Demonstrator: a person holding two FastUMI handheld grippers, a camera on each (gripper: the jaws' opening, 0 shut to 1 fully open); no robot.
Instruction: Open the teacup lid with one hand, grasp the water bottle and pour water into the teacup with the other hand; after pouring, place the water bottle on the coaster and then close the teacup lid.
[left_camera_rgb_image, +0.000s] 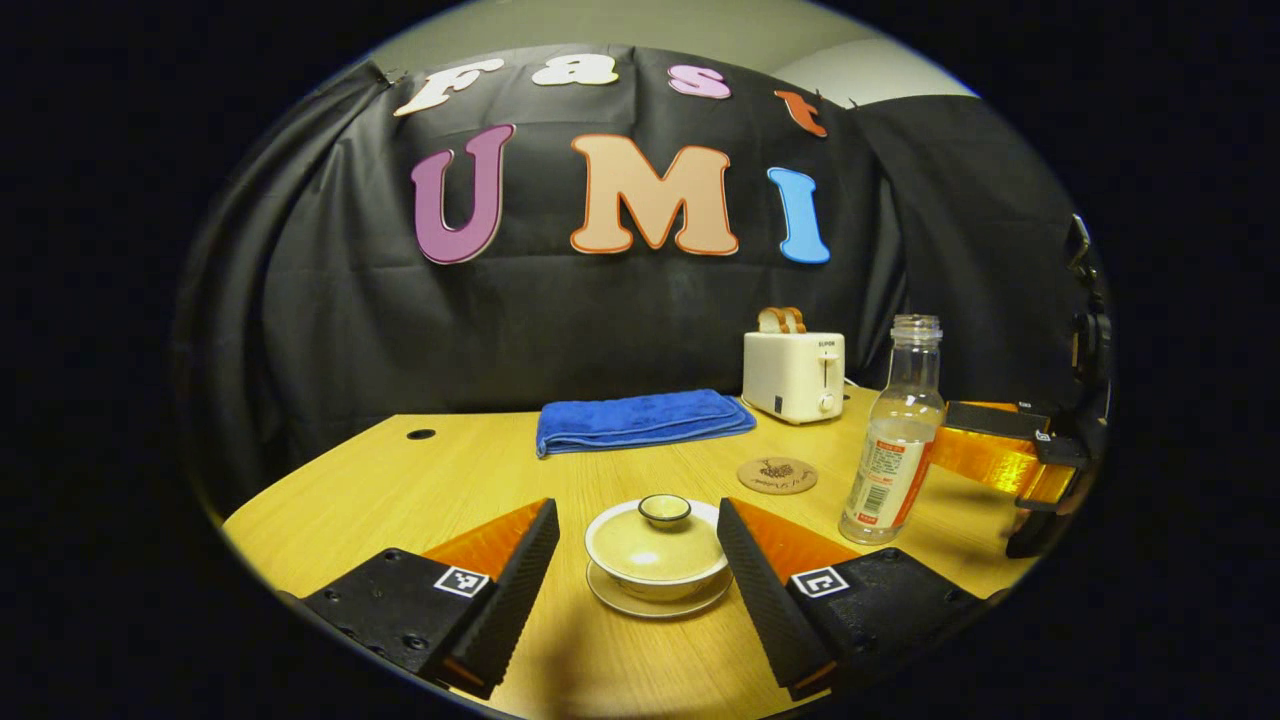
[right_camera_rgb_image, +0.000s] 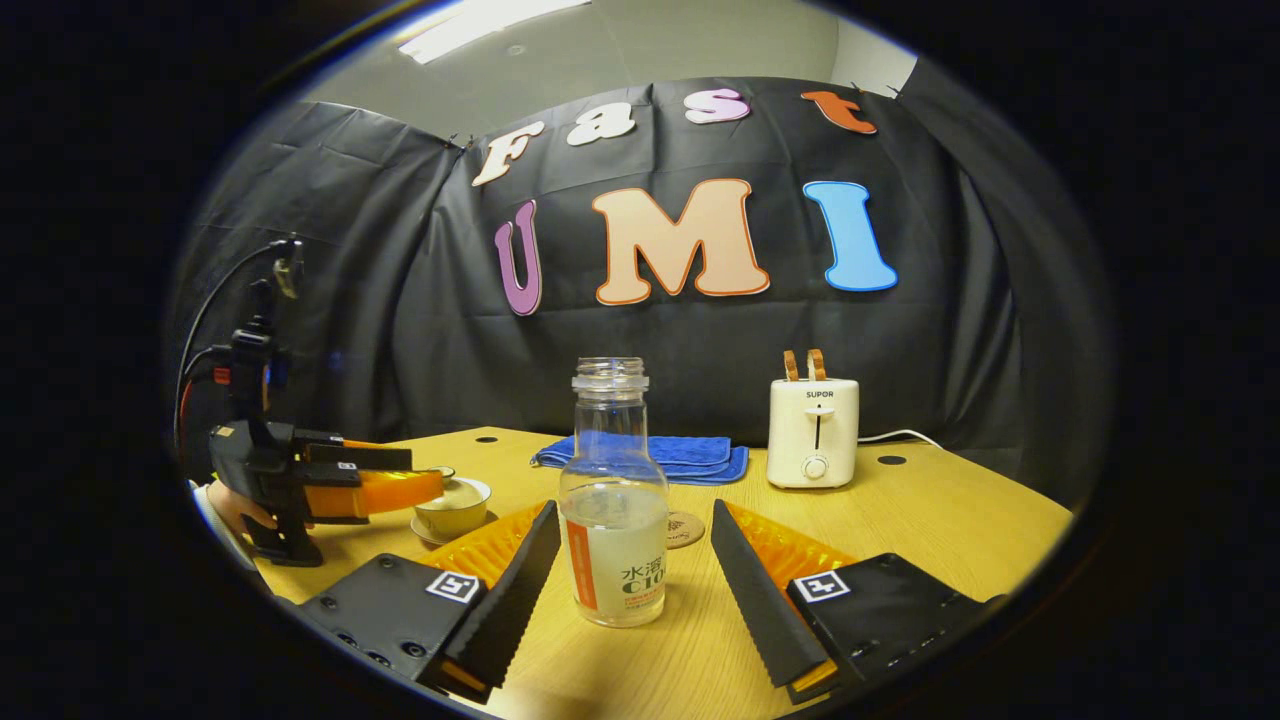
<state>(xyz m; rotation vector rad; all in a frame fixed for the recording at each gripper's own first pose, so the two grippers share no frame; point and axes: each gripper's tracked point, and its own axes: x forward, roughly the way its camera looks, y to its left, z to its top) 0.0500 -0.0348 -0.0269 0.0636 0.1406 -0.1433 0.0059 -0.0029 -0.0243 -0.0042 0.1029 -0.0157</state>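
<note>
A cream teacup (left_camera_rgb_image: 657, 560) with its lid (left_camera_rgb_image: 663, 510) on sits on a saucer between the fingers of my left gripper (left_camera_rgb_image: 638, 545), which is open and apart from it. A clear uncapped water bottle (right_camera_rgb_image: 613, 500), part full, stands upright between the spread fingers of my right gripper (right_camera_rgb_image: 634, 555), not touched. In the left gripper view the bottle (left_camera_rgb_image: 893, 435) stands right of the cup, with the round cork coaster (left_camera_rgb_image: 777, 475) between them, farther back. The right gripper view has the teacup (right_camera_rgb_image: 452, 505) at left beside the left gripper (right_camera_rgb_image: 330, 480).
A folded blue towel (left_camera_rgb_image: 640, 420) lies at the back of the wooden table (left_camera_rgb_image: 400, 490). A white toaster (left_camera_rgb_image: 794, 375) with bread slices stands behind the coaster, its cord trailing right. A hand (right_camera_rgb_image: 235, 510) holds the left gripper at the table's left edge.
</note>
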